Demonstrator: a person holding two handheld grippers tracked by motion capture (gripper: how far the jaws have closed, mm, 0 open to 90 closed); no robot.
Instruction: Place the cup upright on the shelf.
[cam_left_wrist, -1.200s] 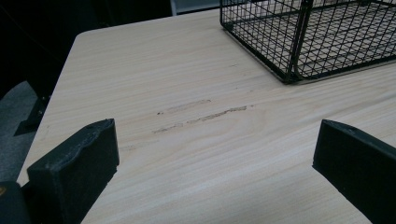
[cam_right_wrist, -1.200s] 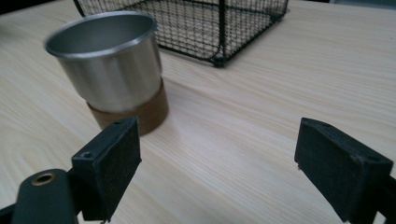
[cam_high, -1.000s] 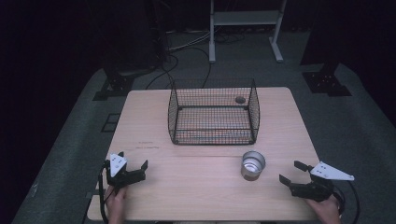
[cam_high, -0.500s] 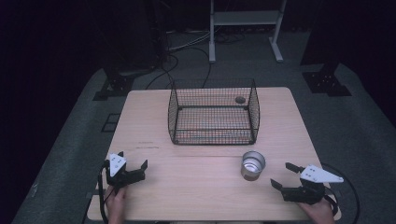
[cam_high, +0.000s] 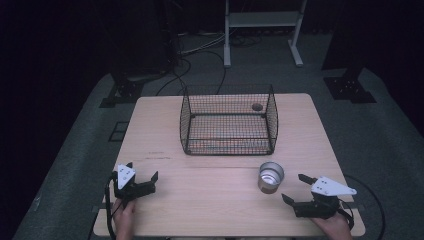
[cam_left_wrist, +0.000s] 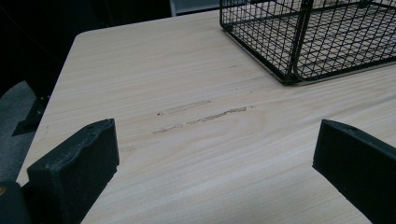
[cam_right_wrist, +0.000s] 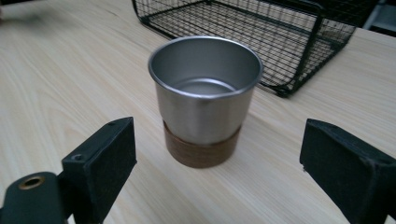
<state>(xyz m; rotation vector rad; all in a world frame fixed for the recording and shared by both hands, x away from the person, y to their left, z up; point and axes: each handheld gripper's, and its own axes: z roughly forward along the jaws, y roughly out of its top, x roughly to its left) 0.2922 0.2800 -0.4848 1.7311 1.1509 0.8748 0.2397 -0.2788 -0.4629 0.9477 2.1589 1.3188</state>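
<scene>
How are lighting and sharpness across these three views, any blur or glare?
High view: dim, dark surroundings, soft detail on the wire basket. Left gripper view: evenly lit, table grain crisp, the jaws soft at the edges. Right gripper view: bright, metal cup slightly blurred, mild sheen on its rim, no harsh glare.

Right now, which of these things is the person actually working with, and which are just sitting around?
In use:
- metal cup, upright on the table, in front of the right gripper, whose jaws have just been opening
- wire basket, probably

Just there:
- left gripper, open, idle
- white stand behind the table
- floor cables
</scene>
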